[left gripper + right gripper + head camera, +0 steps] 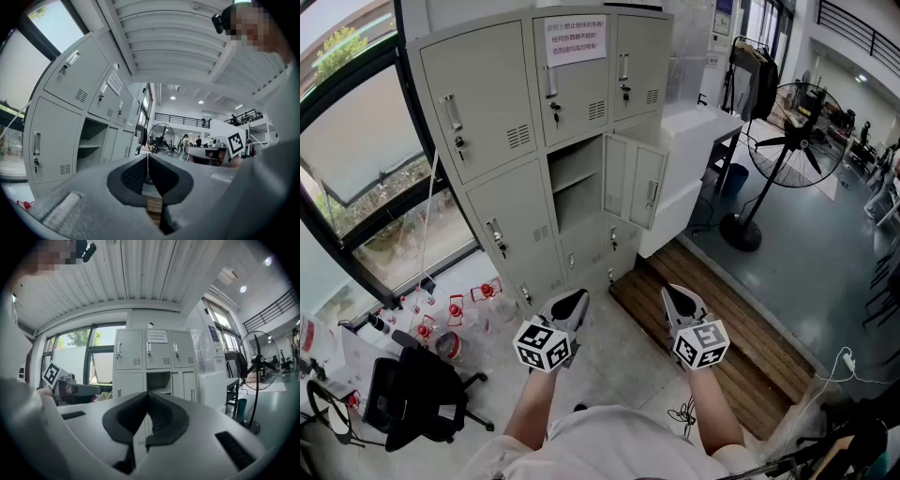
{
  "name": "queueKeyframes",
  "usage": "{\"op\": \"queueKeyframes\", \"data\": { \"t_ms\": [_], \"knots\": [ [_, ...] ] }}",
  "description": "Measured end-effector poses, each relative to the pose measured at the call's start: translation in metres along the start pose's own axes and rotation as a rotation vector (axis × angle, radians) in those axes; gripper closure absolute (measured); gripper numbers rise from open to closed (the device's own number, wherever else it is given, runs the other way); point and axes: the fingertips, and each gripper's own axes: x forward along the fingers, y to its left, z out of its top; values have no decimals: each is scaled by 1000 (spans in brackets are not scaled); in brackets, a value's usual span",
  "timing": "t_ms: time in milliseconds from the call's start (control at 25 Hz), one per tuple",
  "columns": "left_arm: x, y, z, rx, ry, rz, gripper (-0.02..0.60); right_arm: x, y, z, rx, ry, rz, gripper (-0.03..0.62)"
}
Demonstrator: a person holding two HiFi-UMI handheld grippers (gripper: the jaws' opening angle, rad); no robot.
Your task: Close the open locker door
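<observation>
Task thing: pale grey metal locker door (pixel 645 187), swung out to the right of the open middle compartment (pixel 575 183) in the pale grey steel locker bank (pixel 478 103).
Where it stands: ahead of both grippers and well apart from them. In the right gripper view the open compartment sits just above the jaw tips, and the door is a little to the right of it.
Left gripper (pixel 565 309): held level, jaws pressed together with nothing between them.
Right gripper (pixel 682 305): held level beside the left one, jaws likewise together and empty.
Step in hand: judged to be the approach, as neither gripper is near the door yet.
Which gripper: the right one looks better placed, since the door hangs on its side.
How to do it well: step in and bring the closed jaw tips behind the door's free edge, near its handle and away from the hinge. Then sweep the door leftward in an arc until it lies flush.
Grip: no need to clamp; closed jaws make a firm pusher.
Watch for: the tips sliding off the thin edge, and the door springing back if it is not pushed fully home.
</observation>
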Motion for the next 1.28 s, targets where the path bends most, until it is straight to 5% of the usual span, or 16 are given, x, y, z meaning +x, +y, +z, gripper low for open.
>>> {"op": "queueKeyframes", "data": {
  "t_ms": [1000, 1280],
  "knots": [
    [-1, 3, -12, -22, 29, -9, 565, 0, -5, -17, 40, 26, -46, 585],
    [-6, 6, -18, -31, 38, -21, 566, -2, -1, -23, 41, 41, -66, 538]
  ]
}}
